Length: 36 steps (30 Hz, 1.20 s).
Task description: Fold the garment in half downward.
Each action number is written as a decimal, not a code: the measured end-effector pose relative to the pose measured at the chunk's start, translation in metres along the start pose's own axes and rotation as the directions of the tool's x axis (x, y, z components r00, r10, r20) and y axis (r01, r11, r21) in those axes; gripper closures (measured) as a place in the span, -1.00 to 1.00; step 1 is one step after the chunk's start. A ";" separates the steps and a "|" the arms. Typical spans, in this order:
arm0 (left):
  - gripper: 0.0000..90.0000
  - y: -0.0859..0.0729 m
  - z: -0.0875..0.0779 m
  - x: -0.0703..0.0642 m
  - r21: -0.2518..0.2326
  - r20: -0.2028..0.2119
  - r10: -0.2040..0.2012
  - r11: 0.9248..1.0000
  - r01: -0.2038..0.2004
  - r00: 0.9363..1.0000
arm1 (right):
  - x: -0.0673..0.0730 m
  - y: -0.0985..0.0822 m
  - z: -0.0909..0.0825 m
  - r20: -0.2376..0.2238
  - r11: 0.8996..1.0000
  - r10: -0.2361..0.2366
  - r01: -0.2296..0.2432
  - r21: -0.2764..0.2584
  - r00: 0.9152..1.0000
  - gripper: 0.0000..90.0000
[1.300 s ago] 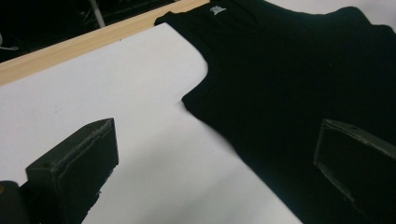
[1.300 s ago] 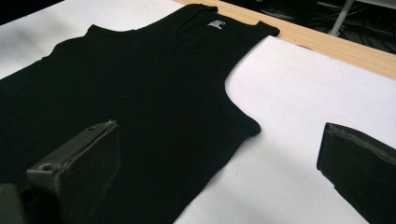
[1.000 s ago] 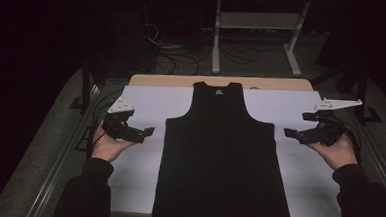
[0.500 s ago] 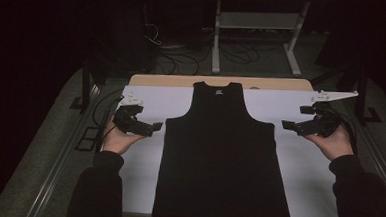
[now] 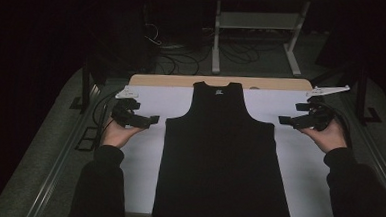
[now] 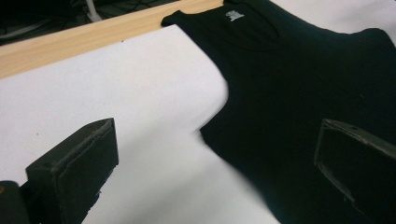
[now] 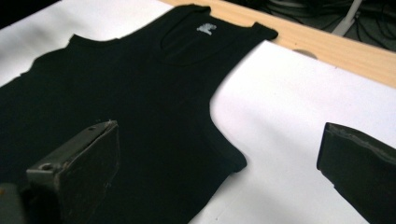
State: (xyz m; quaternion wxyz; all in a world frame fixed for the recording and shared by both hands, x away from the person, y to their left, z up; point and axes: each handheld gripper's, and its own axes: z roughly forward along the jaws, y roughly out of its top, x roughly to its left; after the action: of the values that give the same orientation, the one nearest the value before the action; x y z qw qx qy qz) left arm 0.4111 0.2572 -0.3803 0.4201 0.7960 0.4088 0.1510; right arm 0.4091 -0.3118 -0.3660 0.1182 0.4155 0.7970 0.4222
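Now both grippers, left (image 5: pixel 153 119) and right (image 5: pixel 282 120), have closed in on the tank top's (image 5: pixel 221 155) armpit corners, jaws wide and empty, likely about to pinch.

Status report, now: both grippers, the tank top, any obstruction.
Left gripper and right gripper open, one each side. Black tank top flat on the white sheet, ungripped. No obstruction.

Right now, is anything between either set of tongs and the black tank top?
Nothing visible. The tank top lies flat on the white table cover; the left tongs and right tongs are open beside its armpit corners, with bare cover between.
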 end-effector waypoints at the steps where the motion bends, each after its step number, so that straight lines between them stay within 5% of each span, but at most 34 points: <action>1: -1.00 -0.001 0.001 0.002 -0.003 0.001 -0.005 1.000 0.005 1.000 | -0.001 -0.001 0.005 -0.001 1.000 0.002 -0.002 0.016 1.000 -1.00; 11: -1.00 -0.007 0.013 0.016 0.005 0.003 -0.050 0.999 0.050 0.999 | -0.001 -0.003 0.023 -0.003 0.998 0.003 -0.003 0.062 1.000 -1.00; 20: -1.00 -0.010 0.035 0.009 0.035 0.033 -0.034 0.999 0.033 0.999 | -0.012 -0.009 0.036 0.012 0.995 0.038 -0.039 0.092 0.999 -1.00; 36: -1.00 -0.020 0.069 0.006 0.067 0.051 -0.074 0.995 0.070 0.996 | -0.022 -0.017 0.055 0.025 0.990 0.065 -0.068 0.122 0.998 -0.98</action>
State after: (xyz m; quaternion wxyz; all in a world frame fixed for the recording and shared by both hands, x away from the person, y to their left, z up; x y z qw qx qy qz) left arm 0.4447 0.2301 -0.4384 0.4100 0.7976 0.4307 0.1012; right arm 0.4434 -0.3022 -0.4166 0.0864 0.4527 0.8059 0.3718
